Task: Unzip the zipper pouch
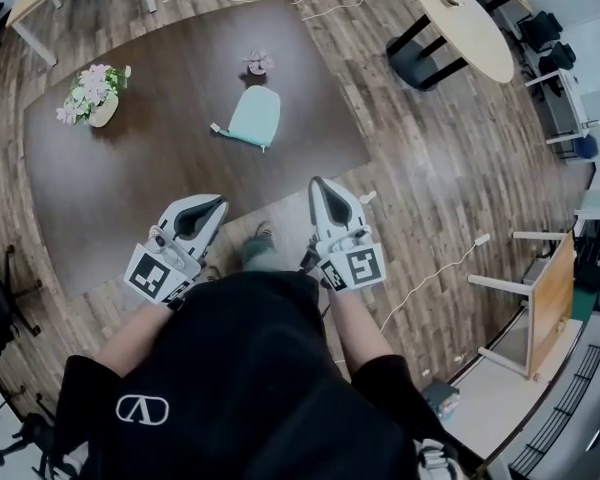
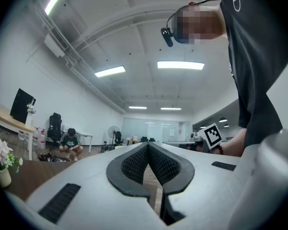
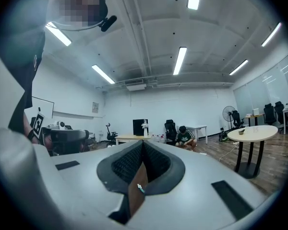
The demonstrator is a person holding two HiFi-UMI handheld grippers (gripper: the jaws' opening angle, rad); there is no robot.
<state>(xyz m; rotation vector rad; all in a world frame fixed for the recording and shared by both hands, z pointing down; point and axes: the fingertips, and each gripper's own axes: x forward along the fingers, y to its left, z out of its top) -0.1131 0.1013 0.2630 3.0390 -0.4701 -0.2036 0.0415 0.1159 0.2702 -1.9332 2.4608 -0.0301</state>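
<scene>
The teal zipper pouch (image 1: 253, 116) lies flat on the dark brown table (image 1: 130, 188), past the middle, with its pull tab at its left end. Both grippers are held close to my body at the near edge of the table, well short of the pouch. The left gripper (image 1: 221, 202) is shut, its dark pads meeting at the tips (image 2: 148, 145) with nothing between them. The right gripper (image 1: 316, 181) is also shut and holds nothing (image 3: 142, 142). Both gripper views look out level over the room, and the pouch shows only as a teal speck (image 3: 141, 189) through the right jaws' gap.
A pot of pink and white flowers (image 1: 95, 93) stands at the table's left, and a small flower piece (image 1: 259, 63) sits behind the pouch. A round wooden table (image 1: 465, 23) is at the far right. Cables trail over the wood floor (image 1: 430, 273). A person sits on the floor far off (image 3: 186, 137).
</scene>
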